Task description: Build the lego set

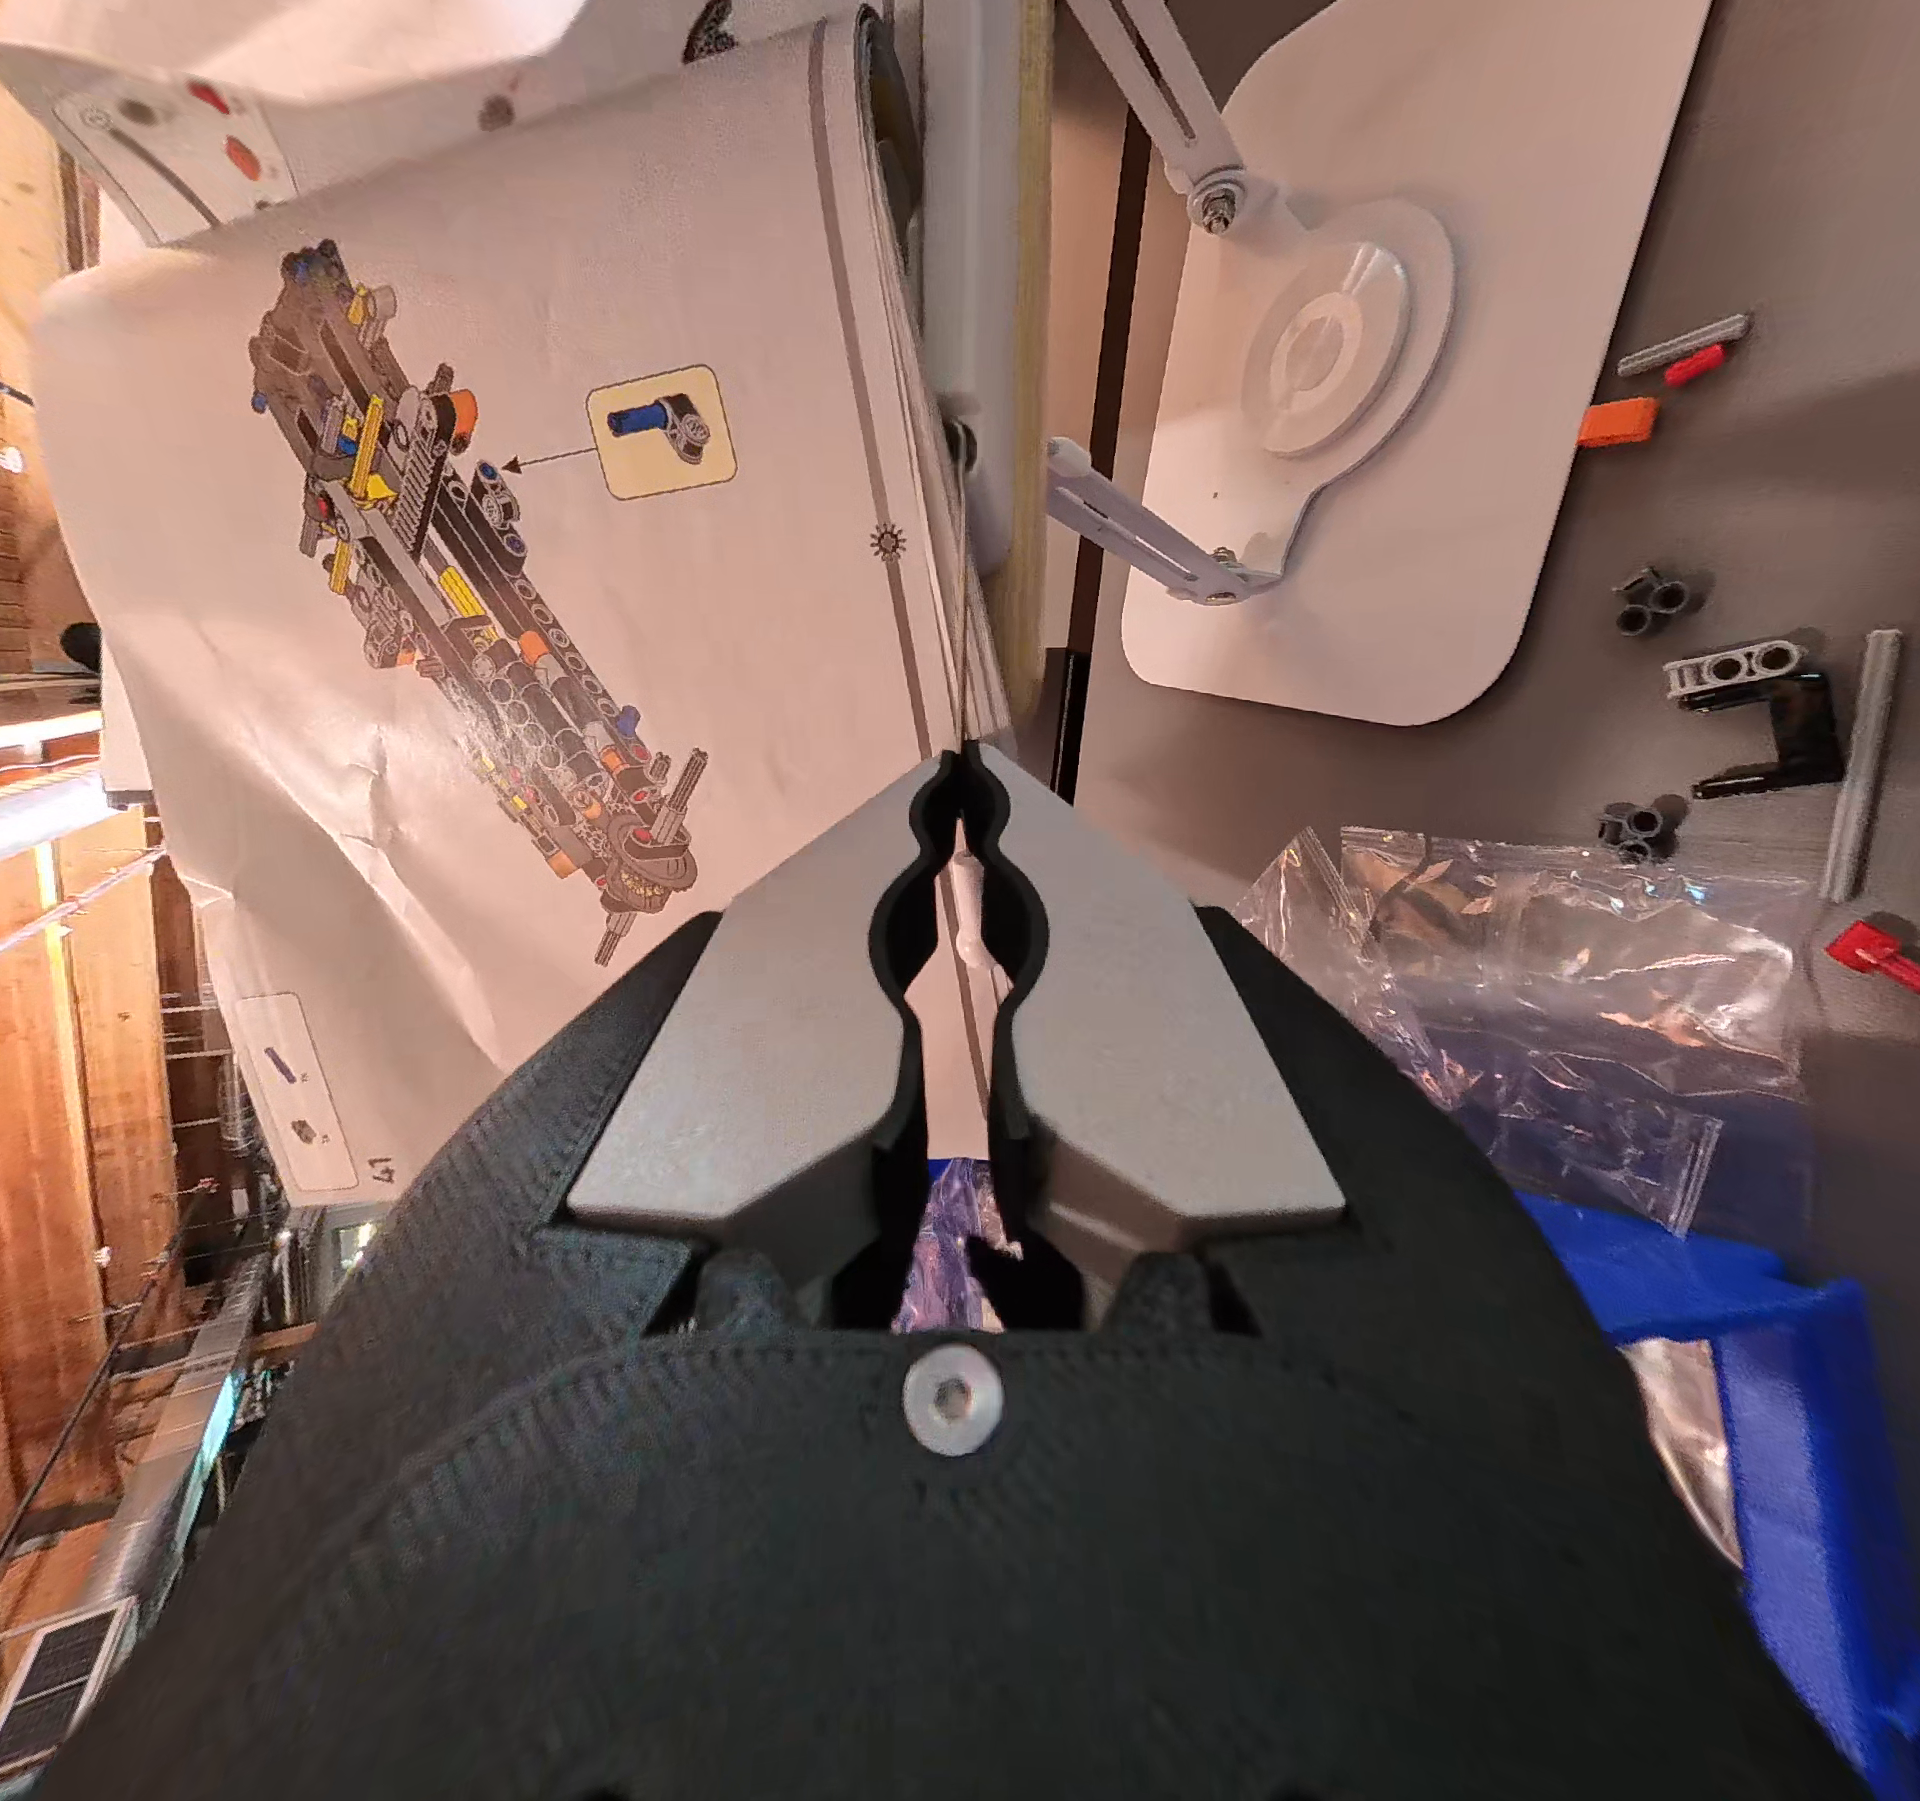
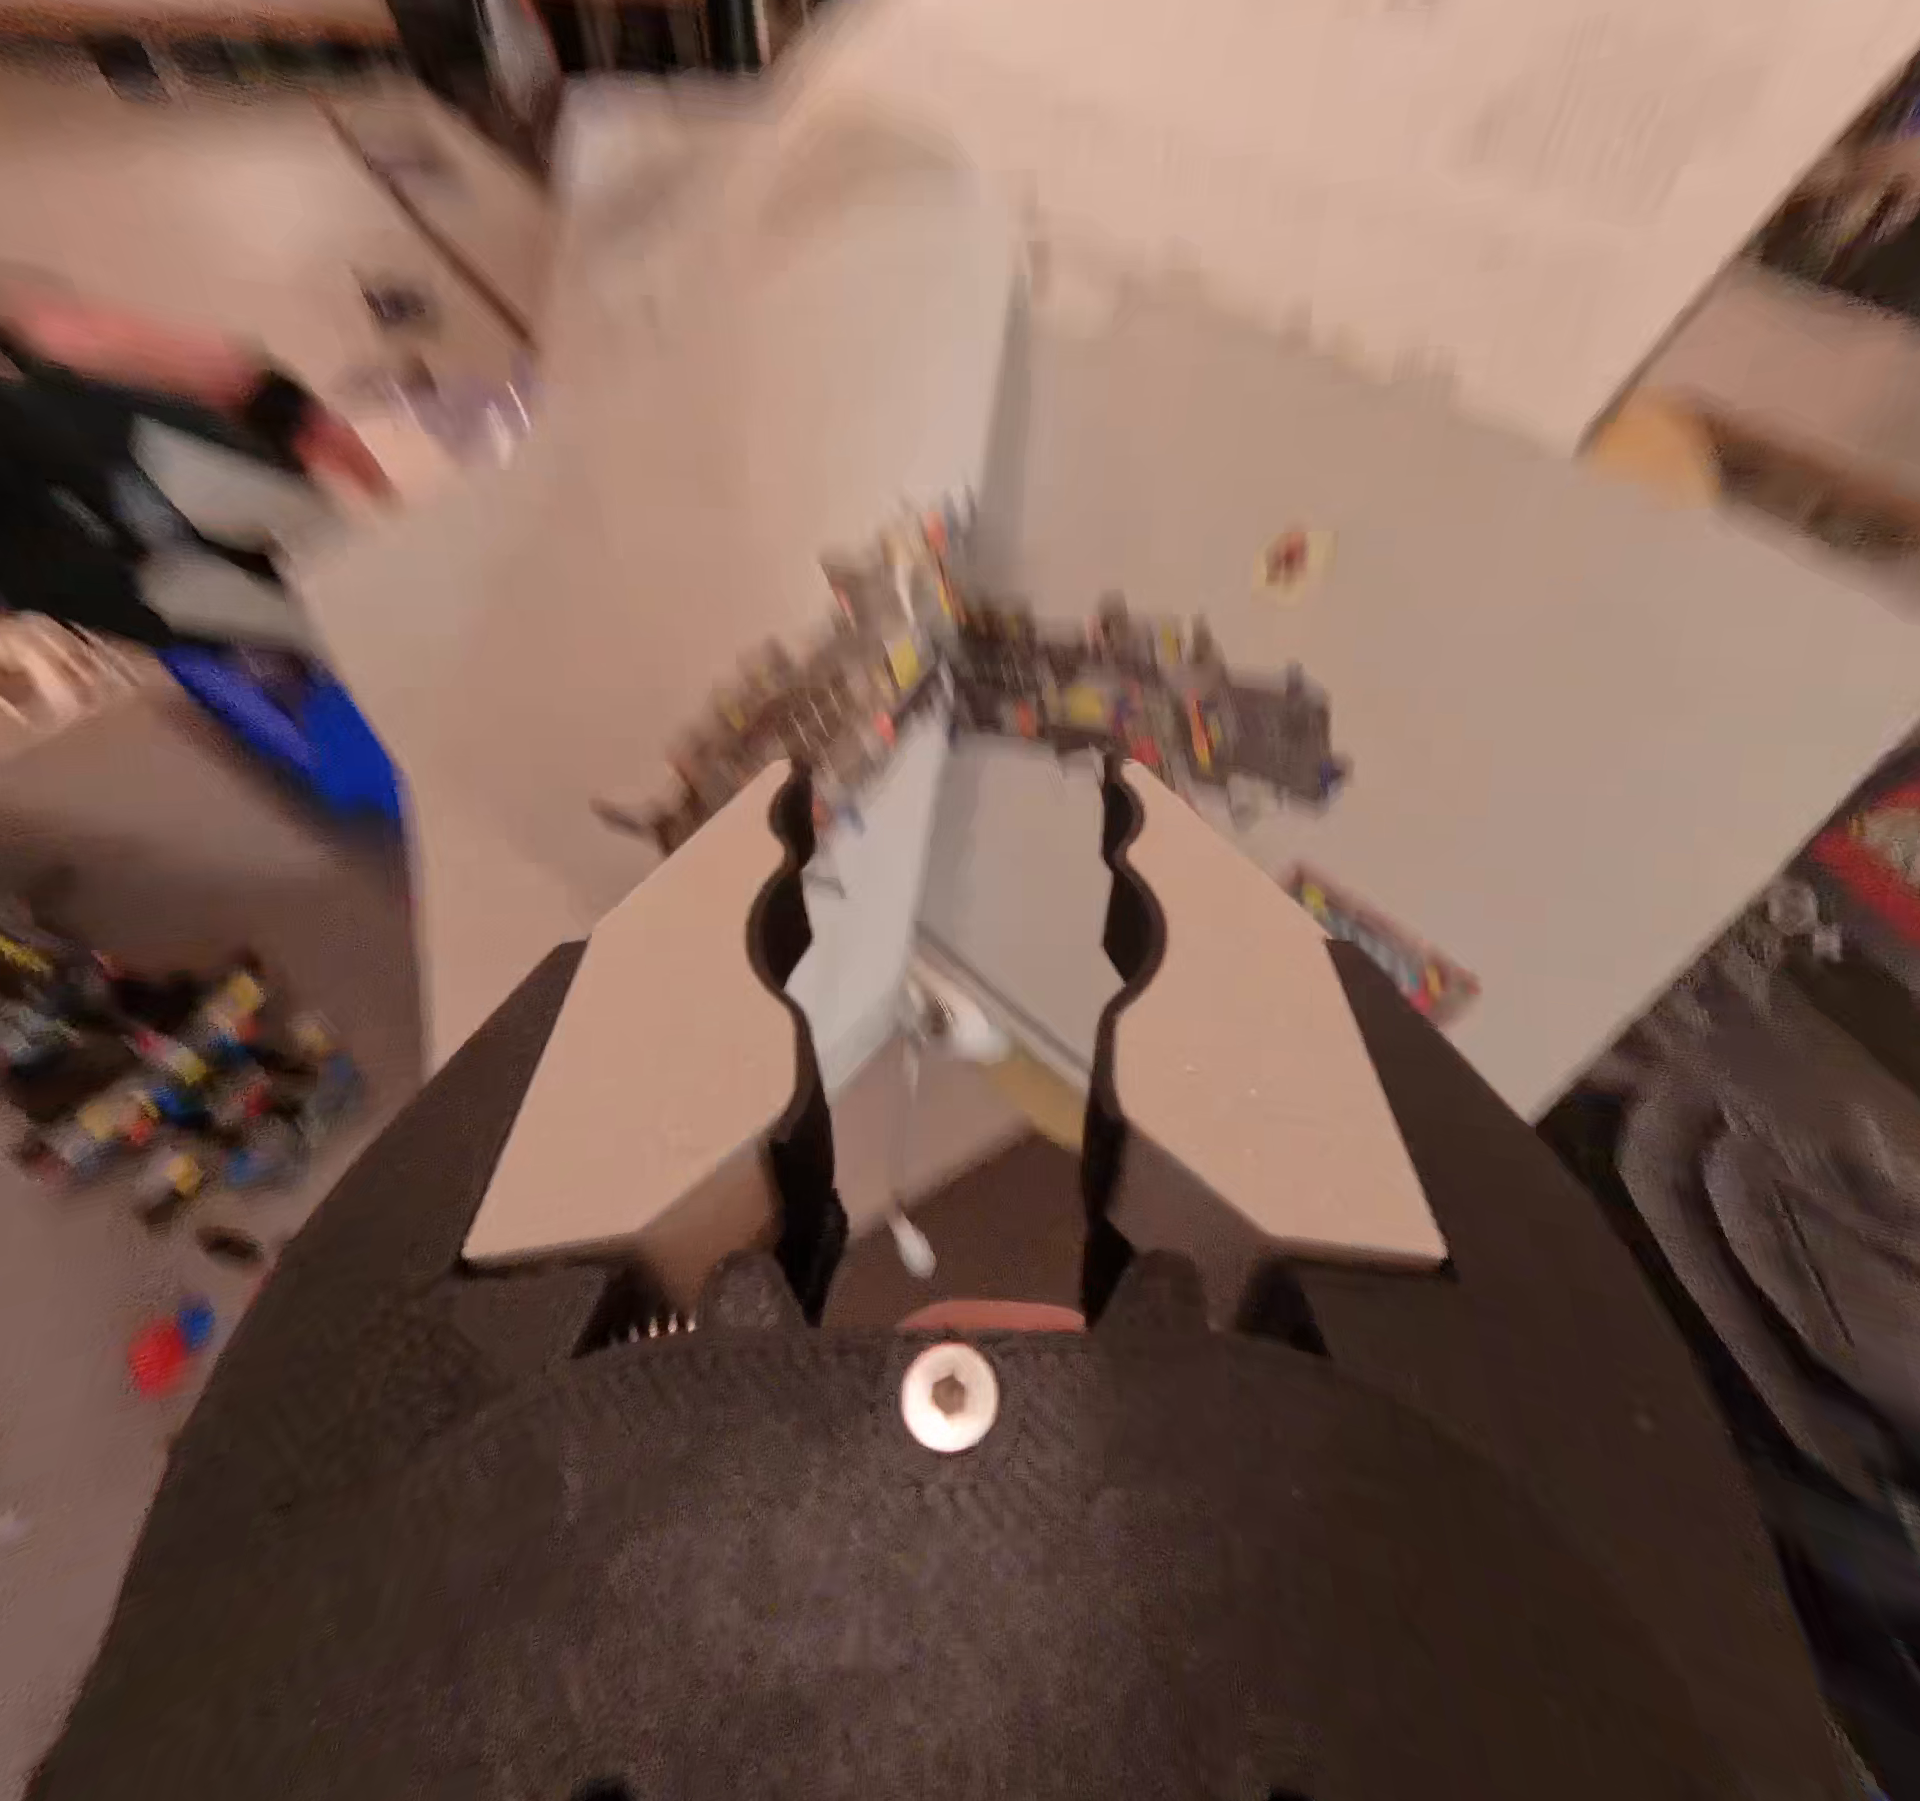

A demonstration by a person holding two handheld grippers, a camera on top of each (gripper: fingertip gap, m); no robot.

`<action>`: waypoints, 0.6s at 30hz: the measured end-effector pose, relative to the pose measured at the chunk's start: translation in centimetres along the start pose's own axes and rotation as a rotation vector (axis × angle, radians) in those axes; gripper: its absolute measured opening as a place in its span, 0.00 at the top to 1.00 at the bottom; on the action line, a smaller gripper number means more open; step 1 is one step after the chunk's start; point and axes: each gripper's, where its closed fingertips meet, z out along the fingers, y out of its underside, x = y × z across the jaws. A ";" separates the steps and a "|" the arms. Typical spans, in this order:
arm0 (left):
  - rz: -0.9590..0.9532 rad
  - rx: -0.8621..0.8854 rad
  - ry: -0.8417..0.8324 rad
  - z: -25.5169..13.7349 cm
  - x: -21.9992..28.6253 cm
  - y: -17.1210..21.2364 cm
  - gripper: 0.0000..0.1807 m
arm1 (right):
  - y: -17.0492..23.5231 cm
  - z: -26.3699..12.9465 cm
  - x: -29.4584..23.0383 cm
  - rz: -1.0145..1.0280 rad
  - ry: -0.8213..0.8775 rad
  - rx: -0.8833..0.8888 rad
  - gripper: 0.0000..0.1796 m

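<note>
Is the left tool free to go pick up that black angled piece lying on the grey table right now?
Probably not yet. The left tool is shut on the edge of an instruction booklet page, so it would have to let go first. The black angled piece itself lies uncovered on the table, beside a grey axle.

Right of the left gripper's fingers lay two dark grey triple connectors (image 1: pixel 1654 600), two grey axles (image 1: pixel 1860 764), one orange piece (image 1: pixel 1617 421), one black angled beam (image 1: pixel 1782 725) and one blue bin (image 1: pixel 1725 1336). One instruction booklet (image 1: pixel 499 525) stood left.
</note>
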 end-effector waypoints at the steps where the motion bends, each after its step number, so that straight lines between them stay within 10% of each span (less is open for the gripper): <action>1: 0.003 -0.005 0.003 0.0 0.0 0.0 1.00 | 2.5 0.7 1.1 -0.028 0.044 -0.105 0.73; 10: 0.004 -0.015 -0.029 -0.5 0.2 -0.6 1.00 | 2.4 6.9 -7.1 -0.248 -0.193 -0.146 0.92; 18: -0.023 0.001 -0.029 -0.5 0.7 -1.0 1.00 | 0.5 5.3 -4.7 -0.311 0.020 -0.123 0.90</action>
